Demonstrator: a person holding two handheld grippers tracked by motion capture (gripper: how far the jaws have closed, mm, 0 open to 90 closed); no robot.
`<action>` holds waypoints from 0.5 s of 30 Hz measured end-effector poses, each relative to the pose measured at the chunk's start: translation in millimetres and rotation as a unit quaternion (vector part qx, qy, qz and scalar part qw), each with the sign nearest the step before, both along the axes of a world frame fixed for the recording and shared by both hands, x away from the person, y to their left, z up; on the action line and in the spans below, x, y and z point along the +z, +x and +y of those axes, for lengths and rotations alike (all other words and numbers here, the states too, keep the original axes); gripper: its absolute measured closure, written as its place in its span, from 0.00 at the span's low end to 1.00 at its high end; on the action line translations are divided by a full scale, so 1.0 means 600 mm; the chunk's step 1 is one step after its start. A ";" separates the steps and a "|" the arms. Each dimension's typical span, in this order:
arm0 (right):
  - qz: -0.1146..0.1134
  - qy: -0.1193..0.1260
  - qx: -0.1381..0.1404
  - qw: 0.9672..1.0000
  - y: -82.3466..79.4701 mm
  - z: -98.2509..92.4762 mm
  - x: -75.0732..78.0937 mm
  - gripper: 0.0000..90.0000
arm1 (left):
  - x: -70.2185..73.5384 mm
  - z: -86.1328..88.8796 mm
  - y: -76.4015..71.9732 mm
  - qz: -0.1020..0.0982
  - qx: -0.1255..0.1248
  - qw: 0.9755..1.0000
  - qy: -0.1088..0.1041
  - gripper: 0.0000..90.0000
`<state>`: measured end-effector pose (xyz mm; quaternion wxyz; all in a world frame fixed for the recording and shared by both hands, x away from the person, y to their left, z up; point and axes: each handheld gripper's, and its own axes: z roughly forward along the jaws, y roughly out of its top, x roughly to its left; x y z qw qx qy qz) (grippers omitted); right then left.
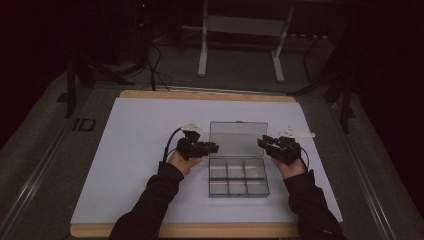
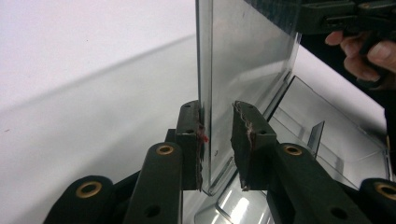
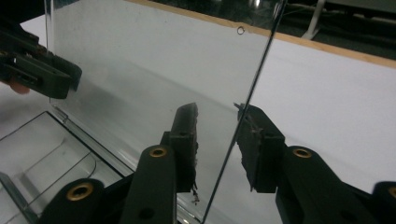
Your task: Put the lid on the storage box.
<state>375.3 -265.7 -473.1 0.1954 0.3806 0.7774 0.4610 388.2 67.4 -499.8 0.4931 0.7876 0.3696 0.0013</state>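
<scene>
At table centre, on the white sheet [image 1: 140, 150], sits a clear compartment box [image 1: 238, 179], its lid [image 1: 238, 139] standing upright at the box's 12 o'clock edge. Left gripper [image 1: 214, 147] straddles the lid's 9 o'clock edge, jaws apart, one pad [image 2: 195, 140] touching the pane. Right gripper [image 1: 262, 142] straddles the 3 o'clock edge, jaws apart, not clamped. Judgement: lid is being swung on its hinge. Move both sides evenly, keep pads square to the pane, avoid twisting or dragging the base.

Overhead view; two close jaw-level views
</scene>
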 end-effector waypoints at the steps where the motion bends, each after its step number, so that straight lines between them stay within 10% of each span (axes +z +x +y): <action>1: -0.001 -0.001 0.001 1.000 -0.002 -0.001 0.001 0.78 | 0.002 0.000 -0.002 -0.005 0.001 1.000 0.005 0.82; 15: -0.023 -0.013 0.021 0.999 -0.040 -0.020 0.009 0.91 | 0.021 0.008 -0.036 -0.043 0.009 0.999 0.024 0.85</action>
